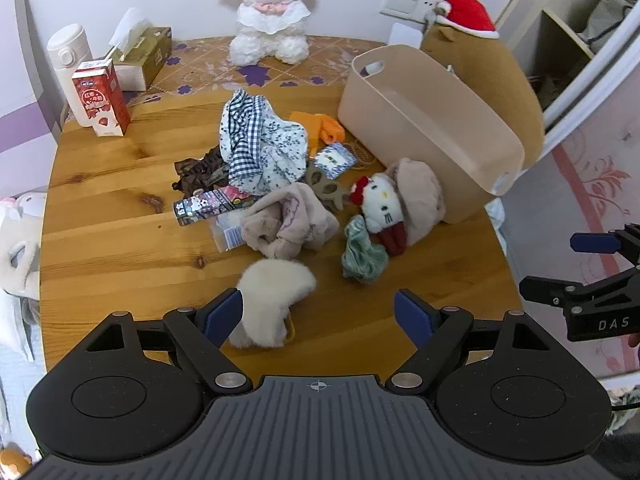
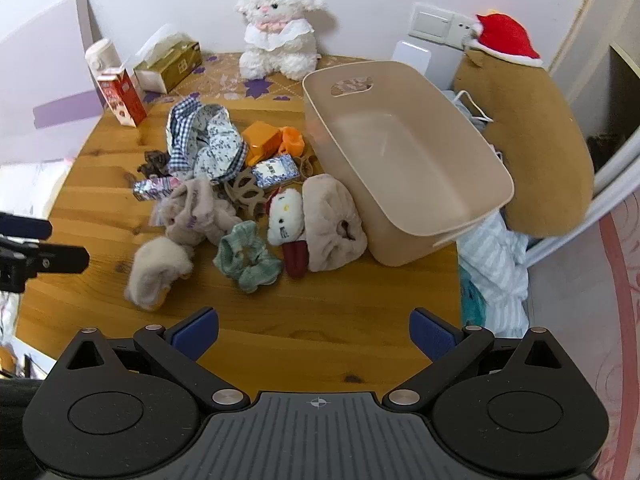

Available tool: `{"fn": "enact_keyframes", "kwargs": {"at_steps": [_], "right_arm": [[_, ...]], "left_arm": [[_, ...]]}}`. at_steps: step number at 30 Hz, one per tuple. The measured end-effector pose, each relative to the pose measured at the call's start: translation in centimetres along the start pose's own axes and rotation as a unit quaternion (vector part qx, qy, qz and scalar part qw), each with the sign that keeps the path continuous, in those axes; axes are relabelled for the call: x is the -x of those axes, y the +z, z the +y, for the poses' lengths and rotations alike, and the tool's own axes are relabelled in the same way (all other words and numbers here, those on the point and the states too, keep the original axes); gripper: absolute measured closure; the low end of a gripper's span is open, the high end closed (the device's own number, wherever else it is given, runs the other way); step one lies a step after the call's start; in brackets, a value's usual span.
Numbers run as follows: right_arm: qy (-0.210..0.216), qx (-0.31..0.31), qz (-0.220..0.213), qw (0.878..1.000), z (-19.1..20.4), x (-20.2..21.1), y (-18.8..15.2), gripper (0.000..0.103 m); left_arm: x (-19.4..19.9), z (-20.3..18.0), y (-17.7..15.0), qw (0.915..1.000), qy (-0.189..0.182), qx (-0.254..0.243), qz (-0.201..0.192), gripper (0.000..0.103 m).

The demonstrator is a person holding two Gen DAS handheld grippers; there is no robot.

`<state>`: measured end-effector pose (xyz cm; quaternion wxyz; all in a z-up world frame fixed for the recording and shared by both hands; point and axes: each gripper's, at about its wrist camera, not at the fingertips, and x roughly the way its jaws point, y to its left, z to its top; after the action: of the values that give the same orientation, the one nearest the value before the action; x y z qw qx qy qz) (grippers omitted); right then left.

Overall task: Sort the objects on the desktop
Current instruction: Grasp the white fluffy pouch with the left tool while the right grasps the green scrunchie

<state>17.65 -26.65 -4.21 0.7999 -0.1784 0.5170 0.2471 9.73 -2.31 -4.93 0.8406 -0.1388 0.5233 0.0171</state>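
My left gripper (image 1: 319, 316) is spread wide and holds nothing; its left blue pad (image 1: 222, 315) sits just at the near-left edge of the fluffy cream puff (image 1: 272, 302), though I cannot tell whether it touches. My right gripper (image 2: 314, 334) is also wide apart and empty, hovering over bare wood at the near edge of the desk (image 2: 320, 320). The clutter lies mid-desk: a green scrunchie (image 2: 246, 256), a Hello Kitty plush (image 2: 285, 216) against a beige furry piece (image 2: 332, 228), and a checked-and-floral cloth (image 2: 206, 144) farther back. The beige bin (image 2: 400, 160) stands to the right, touching that furry piece, its floor showing bare.
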Motion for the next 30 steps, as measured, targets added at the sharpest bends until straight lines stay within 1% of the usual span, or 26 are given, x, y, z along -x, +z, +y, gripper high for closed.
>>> {"fn": "enact_keyframes", "kwargs": {"at_steps": [5,10,15,22,26,30], "right_arm": [[0.015,0.018,0.009,1.000,-0.8,-2.1,0.9,0.000],[0.031,0.032,0.011,0.999,-1.5,-4.0,2.0,0.000],[0.048,0.053,0.003,0.997,-1.8,-5.8,3.0,0.000],[0.068,0.081,-0.010,0.994,-1.6,-7.8,4.3,0.000],[0.076,0.099,-0.018,0.992,-1.2,-8.9,4.7,0.000],[0.083,0.130,-0.024,0.988,-0.5,-9.9,4.7,0.000]], "left_arm": [[-1.6,0.2,0.7,0.9997,0.004,0.022,0.004,0.019],[-3.1,0.4,1.1,0.9991,0.021,0.036,0.007,0.019],[-4.6,0.5,1.2,0.9985,0.031,0.046,0.003,0.019],[-6.5,0.5,1.1,0.9981,0.040,0.047,-0.003,0.019],[-8.0,0.7,0.9,0.9976,0.043,0.054,0.000,0.019],[-9.5,0.9,0.3,0.9976,0.036,0.058,0.011,0.019]]}}
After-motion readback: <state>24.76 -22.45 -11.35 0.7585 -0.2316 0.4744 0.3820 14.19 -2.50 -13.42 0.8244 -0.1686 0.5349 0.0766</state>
